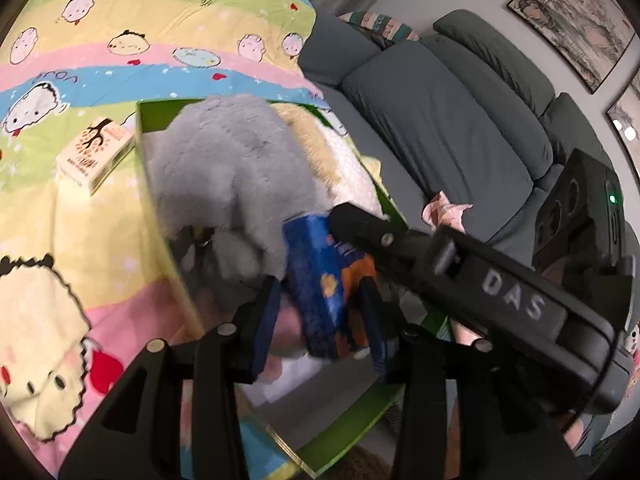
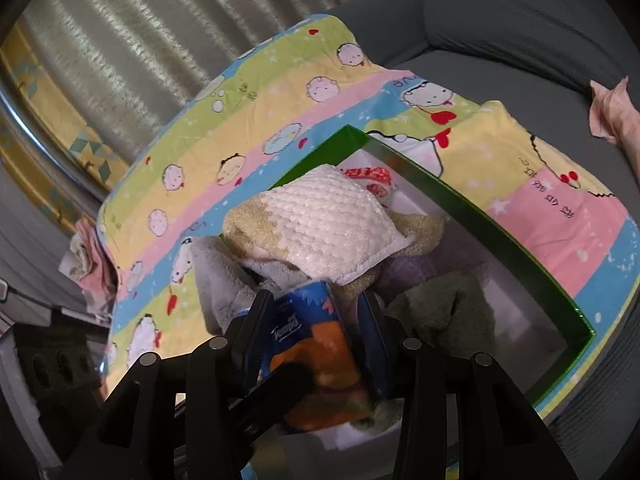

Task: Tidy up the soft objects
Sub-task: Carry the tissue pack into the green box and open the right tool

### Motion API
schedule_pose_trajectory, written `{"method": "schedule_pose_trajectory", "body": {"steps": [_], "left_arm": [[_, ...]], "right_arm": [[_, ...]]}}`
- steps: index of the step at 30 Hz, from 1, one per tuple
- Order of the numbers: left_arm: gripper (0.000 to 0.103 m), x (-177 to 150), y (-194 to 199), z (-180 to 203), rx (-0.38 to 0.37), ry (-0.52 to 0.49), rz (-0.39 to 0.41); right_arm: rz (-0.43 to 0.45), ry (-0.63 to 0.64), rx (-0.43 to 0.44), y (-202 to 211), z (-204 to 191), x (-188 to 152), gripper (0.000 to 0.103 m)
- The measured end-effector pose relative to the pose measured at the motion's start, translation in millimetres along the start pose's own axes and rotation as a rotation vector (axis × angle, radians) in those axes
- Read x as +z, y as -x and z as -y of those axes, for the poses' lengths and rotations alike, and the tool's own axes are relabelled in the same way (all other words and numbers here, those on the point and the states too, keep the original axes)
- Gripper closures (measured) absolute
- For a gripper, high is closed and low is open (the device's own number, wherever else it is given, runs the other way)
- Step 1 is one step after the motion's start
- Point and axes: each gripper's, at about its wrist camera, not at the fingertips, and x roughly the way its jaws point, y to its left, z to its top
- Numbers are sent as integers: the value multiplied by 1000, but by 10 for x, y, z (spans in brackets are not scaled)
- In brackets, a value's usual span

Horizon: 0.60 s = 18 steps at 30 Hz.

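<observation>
Blue tissue pack [image 1: 320, 284], pinched by both left gripper [image 1: 320, 320] and right gripper [image 2: 316, 332], held over green box [image 2: 460, 208] near edge, likely for stowing beside towels [image 2: 332, 232].

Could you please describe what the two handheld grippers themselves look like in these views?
Both are matte black plastic. The left gripper has angular, triangulated finger linkages with round silver pivot pins and dark blue pads. The right gripper looks built the same way. Seen from the left wrist, the right gripper's long black body bears raised grey letters "DAS" and a boxy module with a green light. No cables or sleeves are visible.
</observation>
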Motion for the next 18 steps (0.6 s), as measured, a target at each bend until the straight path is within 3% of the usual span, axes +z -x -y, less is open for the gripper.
{"method": "schedule_pose_trajectory", "body": {"steps": [3, 7, 9, 12, 18], "left_arm": [[58, -14, 267, 11, 83, -55, 40], [20, 38, 642, -185, 185, -66, 152], [18, 131, 756, -416, 267, -34, 204], [18, 244, 754, -751, 369, 37, 218], [19, 435, 480, -1351, 341, 172, 154]], "right_arm": [[29, -4, -54, 76, -19, -3, 59], [36, -31, -82, 143, 24, 7, 39], [56, -42, -84, 209, 48, 9, 31], [105, -56, -73, 347, 51, 22, 28], [193, -57, -19, 568, -20, 36, 24]]}}
